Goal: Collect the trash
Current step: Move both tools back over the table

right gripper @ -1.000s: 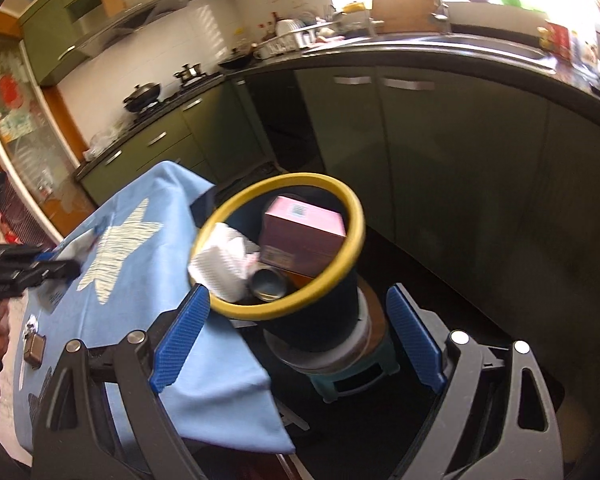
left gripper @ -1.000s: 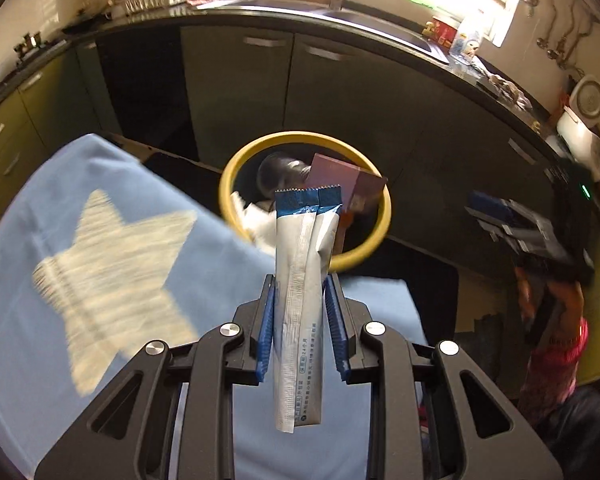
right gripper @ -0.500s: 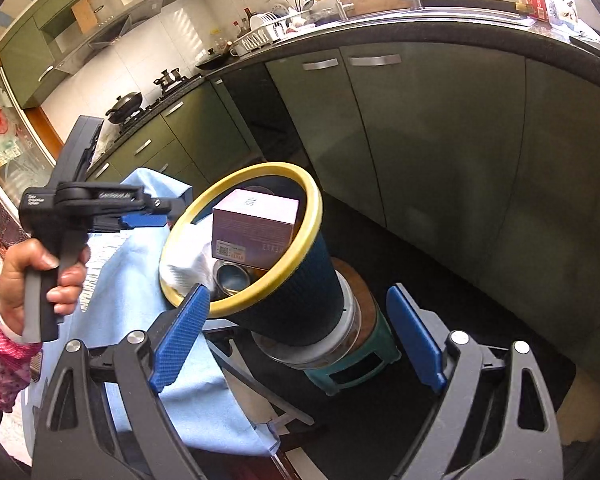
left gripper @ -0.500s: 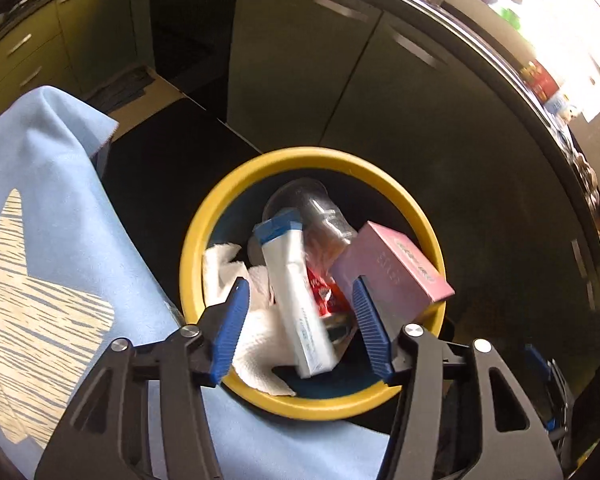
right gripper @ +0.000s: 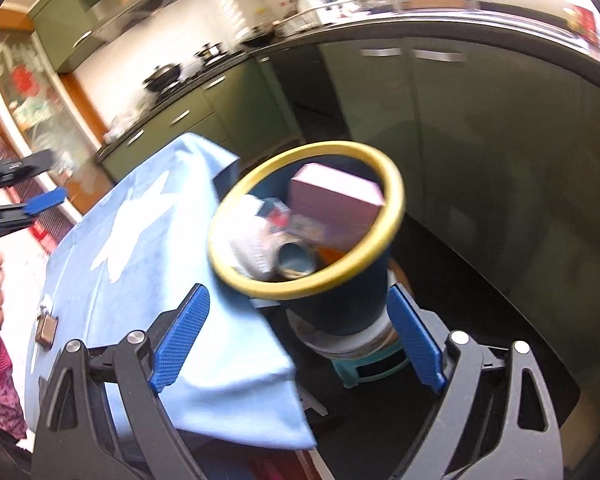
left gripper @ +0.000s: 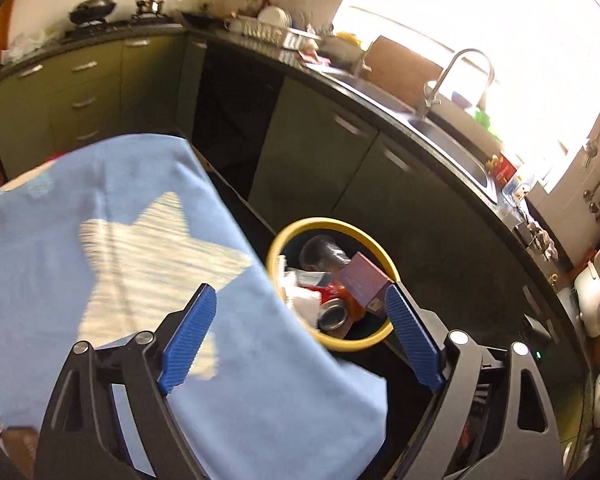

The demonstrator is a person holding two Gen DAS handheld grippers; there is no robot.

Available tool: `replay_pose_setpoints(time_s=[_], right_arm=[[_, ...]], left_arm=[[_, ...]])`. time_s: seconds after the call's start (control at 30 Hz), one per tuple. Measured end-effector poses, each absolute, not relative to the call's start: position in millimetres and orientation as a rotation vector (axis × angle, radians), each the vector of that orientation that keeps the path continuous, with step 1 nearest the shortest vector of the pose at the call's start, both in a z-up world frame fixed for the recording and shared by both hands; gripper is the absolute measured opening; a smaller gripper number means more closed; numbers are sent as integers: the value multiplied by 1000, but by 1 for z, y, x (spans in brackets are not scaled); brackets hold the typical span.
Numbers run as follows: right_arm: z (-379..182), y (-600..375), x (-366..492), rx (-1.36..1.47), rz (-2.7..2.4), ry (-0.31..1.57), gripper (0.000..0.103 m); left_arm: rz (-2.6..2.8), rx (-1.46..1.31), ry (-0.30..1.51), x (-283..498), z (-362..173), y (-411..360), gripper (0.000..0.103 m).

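Note:
A dark bin with a yellow rim [left gripper: 374,249] [right gripper: 396,208] stands on a small stool beside the blue table. Inside it lie a pink box [left gripper: 362,285] [right gripper: 336,200], a can [left gripper: 333,315] [right gripper: 296,259], white tissue [right gripper: 252,242], a clear bottle [left gripper: 322,251] and red wrappers. My left gripper [left gripper: 296,326] is open and empty, over the table edge before the bin. My right gripper [right gripper: 298,324] is open and empty, in front of the bin's side. The left gripper also shows far left in the right wrist view [right gripper: 24,200].
A blue cloth with a pale star [left gripper: 140,248] [right gripper: 140,232] covers the table. A small dark object [right gripper: 46,330] lies on its near left. Green cabinets and a dark counter with a sink [left gripper: 452,136] run behind the bin. A teal stool [right gripper: 364,368] carries the bin.
The left gripper let go of the white and blue sachet into the bin, opened wide and drew back over the table. The right gripper stayed open and shifted slightly.

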State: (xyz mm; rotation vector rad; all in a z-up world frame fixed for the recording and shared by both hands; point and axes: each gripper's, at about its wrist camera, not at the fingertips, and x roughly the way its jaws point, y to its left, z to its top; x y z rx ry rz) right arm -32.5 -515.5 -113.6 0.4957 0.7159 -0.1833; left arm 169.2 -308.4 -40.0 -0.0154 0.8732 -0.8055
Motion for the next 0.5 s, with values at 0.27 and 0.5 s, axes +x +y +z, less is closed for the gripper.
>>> replay_pose_setpoints(time_s=[0.27, 0.5], right_arm=[[-95, -431, 22, 380, 29, 750, 85], [-79, -313, 75, 253, 317, 774, 85]], left_arm=[[-573, -58, 735, 128, -8, -131, 92], [-250, -37, 609, 91, 6, -11, 98]])
